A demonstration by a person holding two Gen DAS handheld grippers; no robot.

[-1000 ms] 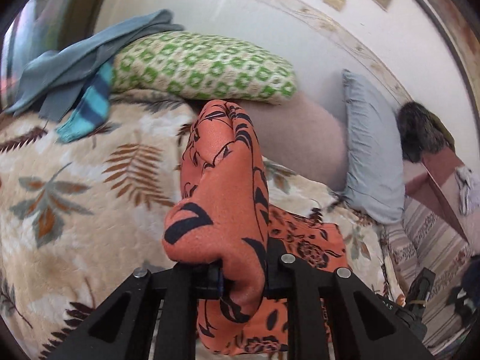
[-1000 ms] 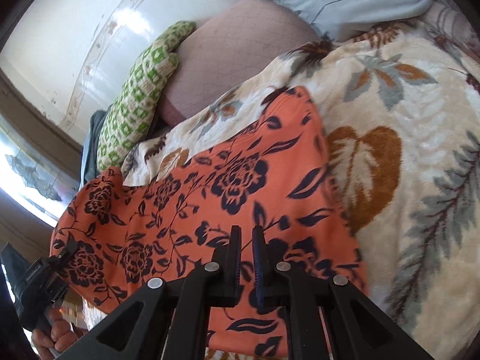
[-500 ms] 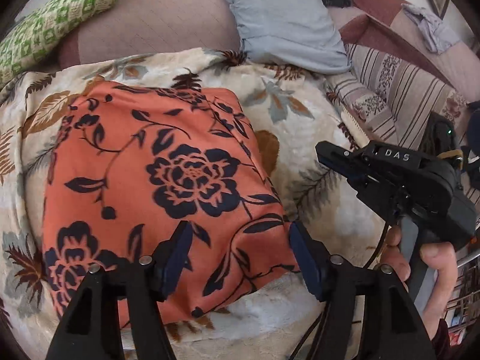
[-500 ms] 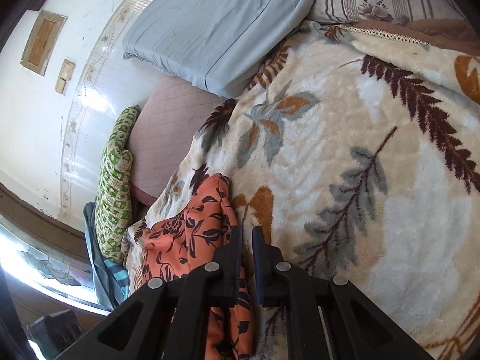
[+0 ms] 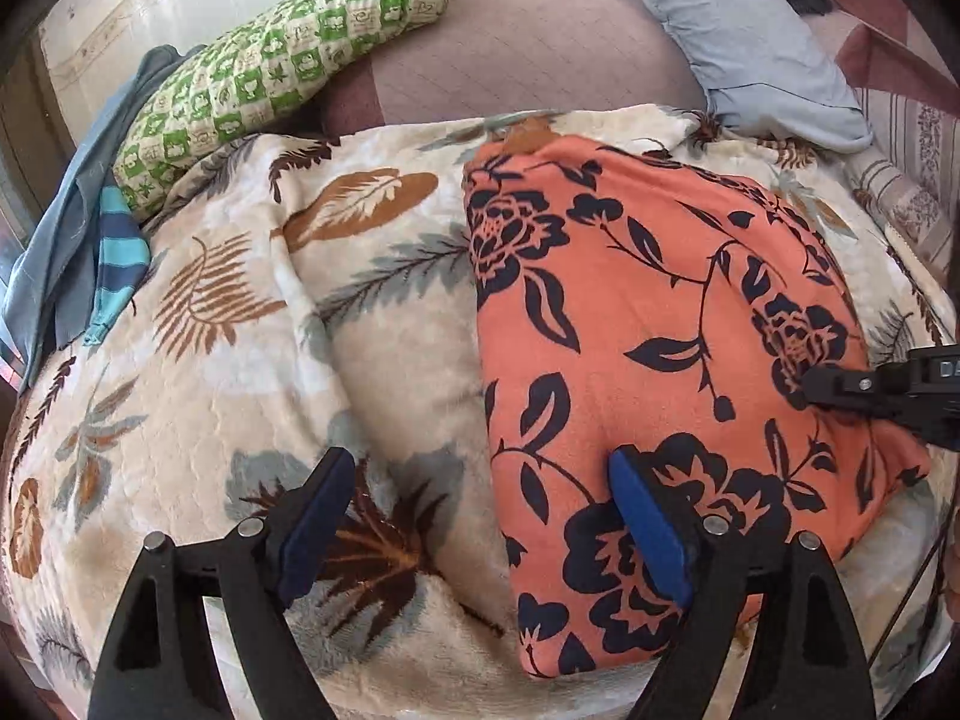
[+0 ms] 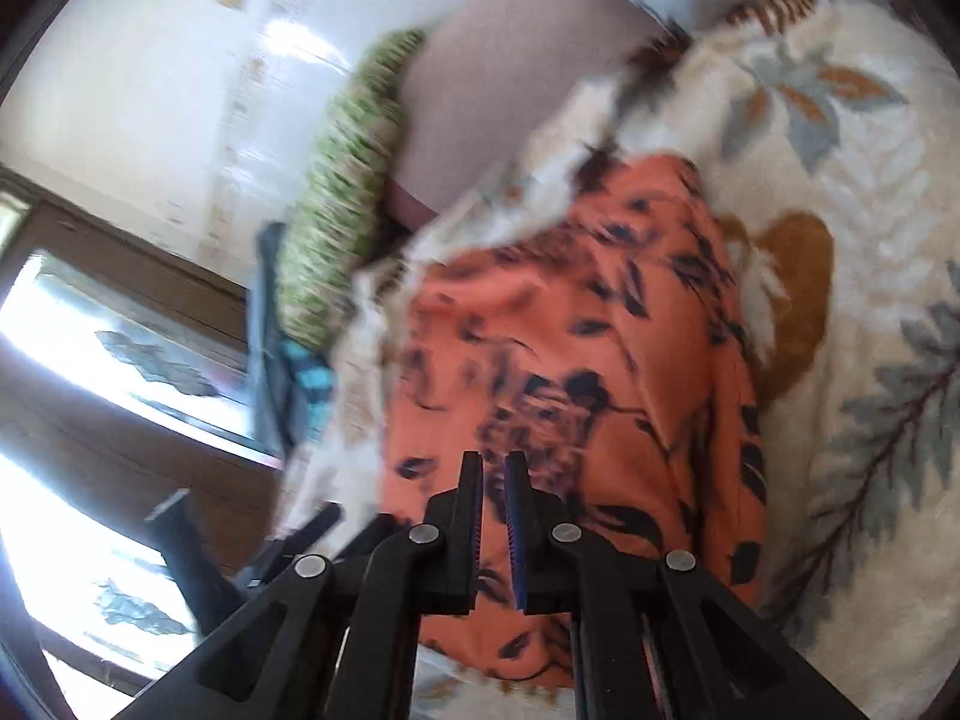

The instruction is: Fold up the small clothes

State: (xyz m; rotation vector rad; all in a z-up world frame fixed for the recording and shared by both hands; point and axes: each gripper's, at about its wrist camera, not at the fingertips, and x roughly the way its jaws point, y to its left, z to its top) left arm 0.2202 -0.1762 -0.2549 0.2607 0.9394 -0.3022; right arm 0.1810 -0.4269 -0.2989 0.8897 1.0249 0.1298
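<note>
Left wrist view: the orange floral garment [image 5: 660, 324] lies folded flat on the leaf-print blanket [image 5: 228, 372], right of centre. The left gripper [image 5: 480, 516] stands wide apart and holds nothing; its right finger overlaps the garment's near edge.

Right wrist view (blurred): the right gripper [image 6: 492, 516] is nearly closed, a narrow gap showing, nothing between the pads, above the garment [image 6: 576, 360].
</note>
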